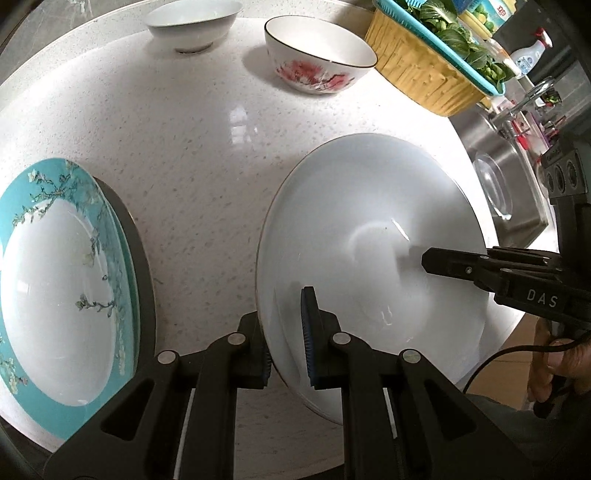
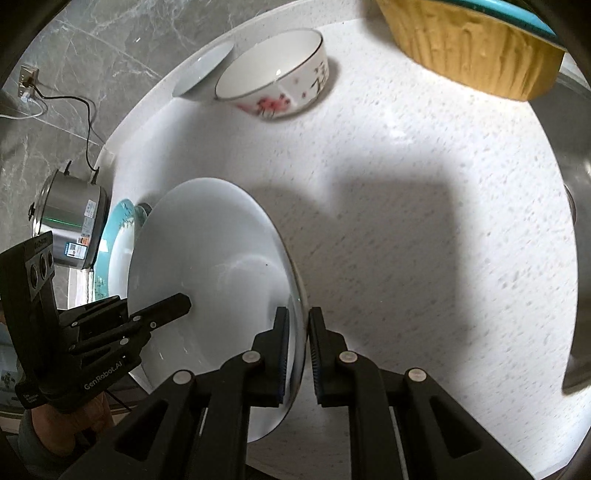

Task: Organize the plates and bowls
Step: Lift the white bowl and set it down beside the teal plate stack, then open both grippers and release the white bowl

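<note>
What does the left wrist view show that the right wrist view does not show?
Only the left wrist view: green vegetables, a spray bottle, a tap.
Only the right wrist view: a steel cooker and a wall socket.
Both: the white plate clamped at opposite rims by the left gripper and right gripper, the teal plate, two bowls, the yellow basket.

Both views bright, daylight-like. Heavy fisheye bend; dark vignette at corners. Left wrist view: sharp; window glare patch on the speckled surface (image 1: 207, 147); soft streak highlights on the white plate (image 1: 369, 236); soft shadows beside the red-flowered bowl (image 1: 317, 55). Right wrist view: broad hard-edged shadow across the surface, right of the white plate; motion blur smears the speckles, the bowl and the yellow basket (image 2: 476, 48). Hand-held gripper frames read near-black, little detail.
</note>
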A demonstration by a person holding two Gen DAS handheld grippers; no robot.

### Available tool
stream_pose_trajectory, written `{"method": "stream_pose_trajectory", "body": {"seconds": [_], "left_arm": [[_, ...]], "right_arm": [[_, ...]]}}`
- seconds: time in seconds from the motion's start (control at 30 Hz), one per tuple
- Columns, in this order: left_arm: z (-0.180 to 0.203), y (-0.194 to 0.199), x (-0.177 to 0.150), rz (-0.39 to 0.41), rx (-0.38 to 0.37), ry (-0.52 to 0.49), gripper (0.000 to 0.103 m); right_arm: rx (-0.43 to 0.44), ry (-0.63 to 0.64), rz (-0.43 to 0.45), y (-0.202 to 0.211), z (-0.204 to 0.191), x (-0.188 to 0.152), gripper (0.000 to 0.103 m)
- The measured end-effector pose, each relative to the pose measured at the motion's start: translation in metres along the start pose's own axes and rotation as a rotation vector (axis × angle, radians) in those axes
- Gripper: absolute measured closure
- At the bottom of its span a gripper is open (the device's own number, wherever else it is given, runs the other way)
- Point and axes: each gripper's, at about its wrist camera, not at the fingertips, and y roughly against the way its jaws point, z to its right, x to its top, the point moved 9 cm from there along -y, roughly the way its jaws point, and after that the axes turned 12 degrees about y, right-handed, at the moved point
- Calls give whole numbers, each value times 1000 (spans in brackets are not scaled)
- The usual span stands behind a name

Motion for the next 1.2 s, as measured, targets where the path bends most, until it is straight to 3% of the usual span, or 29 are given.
{"method": "stream_pose_trajectory", "body": {"seconds": [0.33,0.53,0.57,0.6,0.63,0.67,0.77,0.87,0.93,1.0,1.07,1.2], "left_arm": [[-4,-17,1,-10,13,-29,91],[-3,-13,5,-2,9,-21,86],[-2,-9,7,7,9,-23,76],[-3,-5,8,13,7,-24,54],[-2,1,10,23,-1,-25,40],[-1,9,11,34,-12,-25,23],[4,30,17,62,-53,-26,18],[5,45,26,82,-116,6,12],[4,53,34,97,-141,33,11],[2,56,40,96,-155,48,4],[0,64,48,85,-203,88,4],[-5,88,70,98,-282,156,4]], "right_arm": [[-6,-17,0,-12,-2,-5,89],[13,-26,8,-11,-3,-6,86],[14,-31,13,-9,-2,-6,85],[21,-35,26,-6,-3,-5,83],[26,-35,36,-1,-2,-4,78],[33,-33,58,6,-2,-1,65],[26,-31,138,32,4,8,37],[17,-64,201,50,22,12,22],[12,-117,230,57,37,11,21],[50,-204,273,64,55,9,21],[84,-264,320,71,62,9,18],[87,-231,377,84,59,20,13]]}}
